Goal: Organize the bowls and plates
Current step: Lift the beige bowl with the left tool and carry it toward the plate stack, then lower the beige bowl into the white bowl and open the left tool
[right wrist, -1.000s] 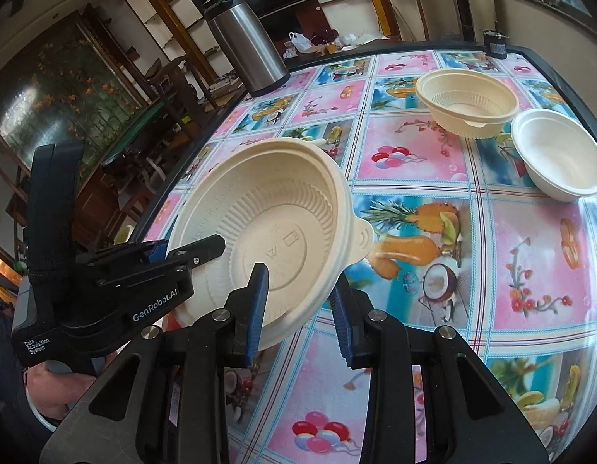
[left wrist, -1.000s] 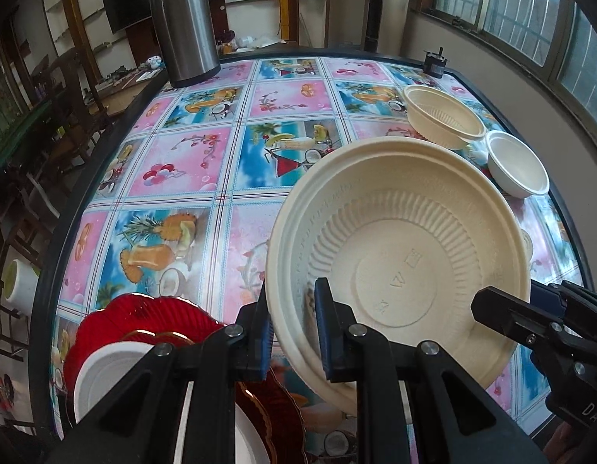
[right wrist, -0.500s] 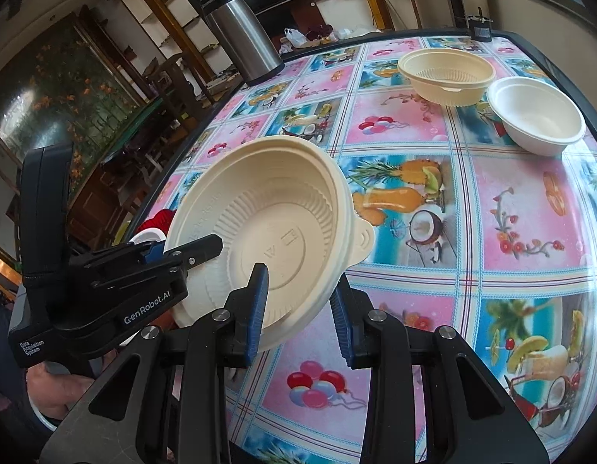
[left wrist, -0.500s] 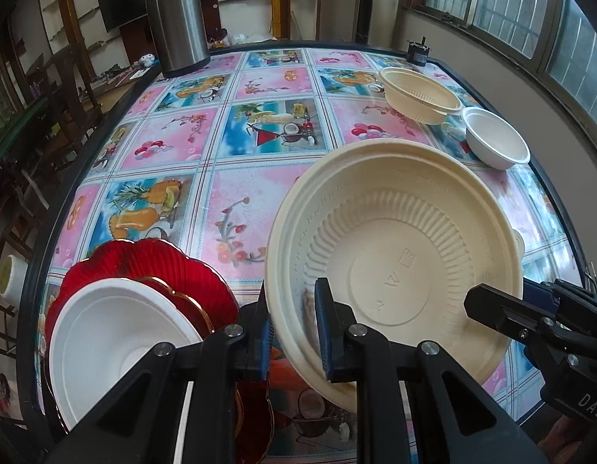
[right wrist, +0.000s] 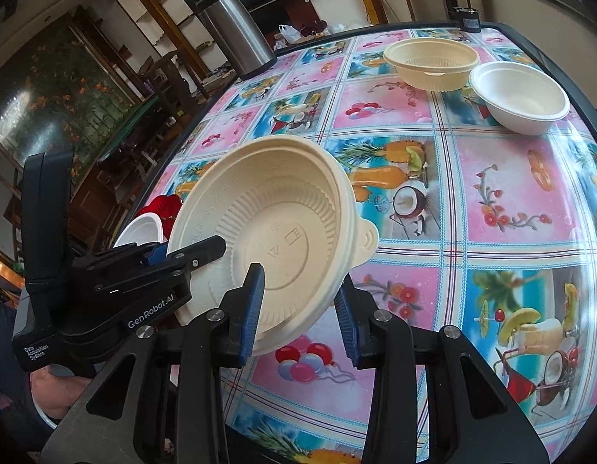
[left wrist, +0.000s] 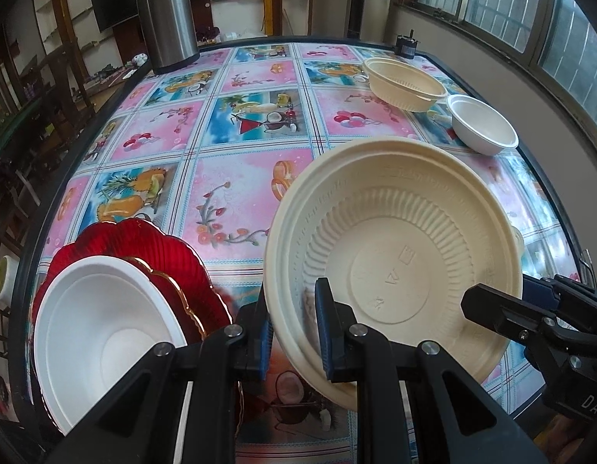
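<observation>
Both tongs meet on one thing: my left tongs (left wrist: 292,334) are clamped on the near rim of the cream bowl (left wrist: 395,255), one pad inside the wall and one outside, while my right tongs (right wrist: 300,309) straddle the same bowl's near rim and are opening, with the outer pad already clear of the wall. The bowl hangs tilted above the tabletop (left wrist: 236,178), its mouth turned toward me, a small tab handle sticking out on its far right side.

I judge this a handover to the left. To do it well I should keep the left clamp firm until the right pads are fully off, then draw the right tongs back without catching the lip, or the bowl will twist in a one-sided grip.

Down to the left, a white bowl (left wrist: 105,332) sits nested in a red scalloped plate (left wrist: 170,255). At the far right of the tabletop a second cream bowl (left wrist: 404,85) stands just beside another white bowl (left wrist: 482,123), the likely partners for stacking. A steel flask (left wrist: 166,15) stands at the far left edge.

Both of my hands pitch steeply downward, side by side and close.
</observation>
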The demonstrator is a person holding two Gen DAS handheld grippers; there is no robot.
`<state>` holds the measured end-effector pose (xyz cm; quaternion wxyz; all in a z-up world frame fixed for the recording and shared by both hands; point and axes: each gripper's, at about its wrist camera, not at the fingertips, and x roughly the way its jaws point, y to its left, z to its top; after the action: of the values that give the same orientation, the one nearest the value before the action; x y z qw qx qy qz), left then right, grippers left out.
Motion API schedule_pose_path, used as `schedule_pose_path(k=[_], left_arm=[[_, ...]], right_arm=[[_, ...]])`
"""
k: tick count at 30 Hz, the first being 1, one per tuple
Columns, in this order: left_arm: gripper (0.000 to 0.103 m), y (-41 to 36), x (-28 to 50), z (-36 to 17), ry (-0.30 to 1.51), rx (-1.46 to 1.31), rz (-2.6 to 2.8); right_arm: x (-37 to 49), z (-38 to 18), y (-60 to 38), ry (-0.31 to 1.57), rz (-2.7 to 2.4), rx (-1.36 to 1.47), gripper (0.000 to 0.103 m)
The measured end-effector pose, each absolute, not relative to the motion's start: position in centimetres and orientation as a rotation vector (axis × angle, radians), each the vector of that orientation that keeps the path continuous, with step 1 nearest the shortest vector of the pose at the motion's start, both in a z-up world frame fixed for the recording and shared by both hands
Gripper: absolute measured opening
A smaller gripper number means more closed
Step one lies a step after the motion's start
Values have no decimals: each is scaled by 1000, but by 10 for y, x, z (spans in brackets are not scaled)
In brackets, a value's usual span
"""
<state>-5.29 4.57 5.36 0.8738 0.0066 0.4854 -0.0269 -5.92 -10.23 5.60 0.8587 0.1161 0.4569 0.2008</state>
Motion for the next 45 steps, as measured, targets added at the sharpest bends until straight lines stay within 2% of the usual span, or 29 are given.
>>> schedule_pose_path(k=[18, 40, 45], left_arm=[[20, 68, -67, 79, 961, 4, -19], [20, 163, -102, 93, 917, -74, 149], [20, 180, -107, 87, 928, -98, 175]], right_arm=[[-63, 83, -82, 910, 481, 192, 38], [-59, 100, 20, 909, 664, 84, 39], [-60, 96, 44, 925, 697, 50, 42]])
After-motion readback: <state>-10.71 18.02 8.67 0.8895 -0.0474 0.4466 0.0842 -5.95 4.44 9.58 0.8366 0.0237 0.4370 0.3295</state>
